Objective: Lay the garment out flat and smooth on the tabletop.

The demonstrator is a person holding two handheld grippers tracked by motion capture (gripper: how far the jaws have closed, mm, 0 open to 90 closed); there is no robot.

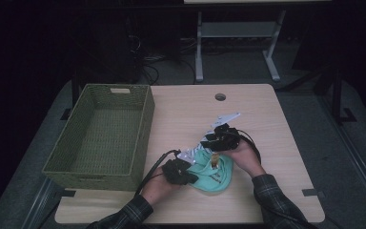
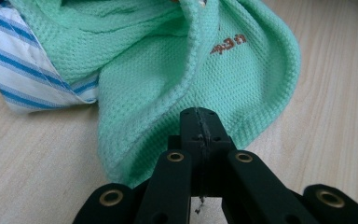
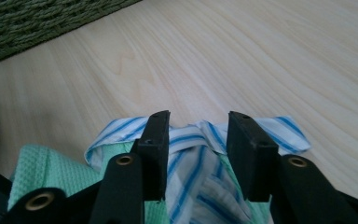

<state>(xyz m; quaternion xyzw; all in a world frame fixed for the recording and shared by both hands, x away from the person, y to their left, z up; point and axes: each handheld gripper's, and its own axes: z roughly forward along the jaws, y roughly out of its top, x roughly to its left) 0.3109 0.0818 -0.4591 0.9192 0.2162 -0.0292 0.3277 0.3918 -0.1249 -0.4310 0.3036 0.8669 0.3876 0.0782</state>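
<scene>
A mint-green knit shirt (image 1: pixel 215 177) with a blue-and-white striped collar (image 1: pixel 190 154) lies bunched near the table's front edge. My left gripper (image 1: pixel 194 177) comes in from the left, and in the left gripper view it (image 2: pixel 199 114) is shut on a fold of the green shirt (image 2: pixel 168 79), with the striped collar (image 2: pixel 28 70) beyond at the left. My right gripper (image 1: pixel 206 147) reaches in from the right. Its jaws (image 3: pixel 199 123) stand partly apart with the striped collar (image 3: pixel 191 140) bunched between them and touching both pads.
A deep green woven basket (image 1: pixel 145 124) stands with nothing in it on the left half of the wooden table (image 1: pixel 267 143); its wall (image 3: pixel 37 23) shows beyond the right gripper. A cable hole (image 1: pixel 220 97) sits near the far edge. A white desk frame stands behind the table.
</scene>
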